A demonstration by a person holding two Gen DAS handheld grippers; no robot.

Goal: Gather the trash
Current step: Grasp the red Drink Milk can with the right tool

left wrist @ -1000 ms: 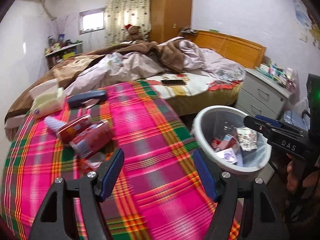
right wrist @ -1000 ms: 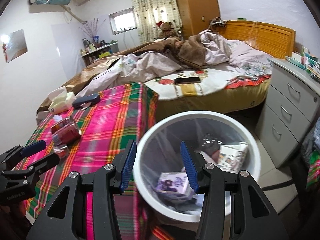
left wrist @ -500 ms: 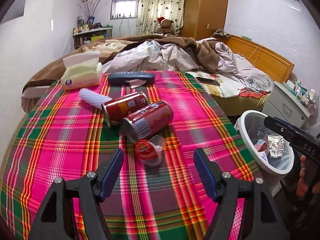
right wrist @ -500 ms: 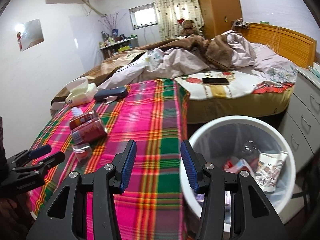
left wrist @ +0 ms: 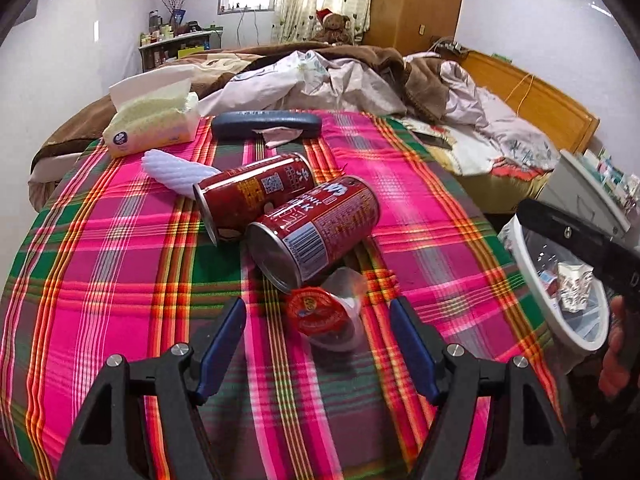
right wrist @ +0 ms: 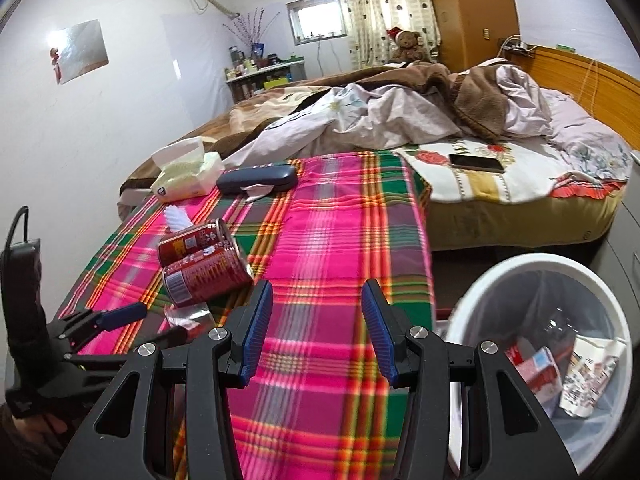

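Observation:
My left gripper (left wrist: 318, 332) is open, its fingers either side of a small clear plastic cup with a red foil lid (left wrist: 326, 314) lying on the plaid tablecloth (left wrist: 120, 280). Just beyond lie two red cans, the near can (left wrist: 316, 230) and the far can (left wrist: 256, 194), both on their sides. My right gripper (right wrist: 316, 332) is open and empty above the table's right part. The white trash bin (right wrist: 500, 284) stands to the right, with cartons inside. The cans (right wrist: 204, 270) and the left gripper (right wrist: 132, 320) also show in the right wrist view.
A white ridged object (left wrist: 176, 172), a tissue pack (left wrist: 152, 124) and a dark blue case (left wrist: 266, 124) lie at the table's far side. An unmade bed with a phone (right wrist: 476, 163) is behind. Grey drawers (left wrist: 580, 196) stand beyond the bin (left wrist: 532, 276).
My left gripper has swung from the bin side over the table and closed in on the small cup. My right gripper has moved left, off the bin and over the tablecloth.

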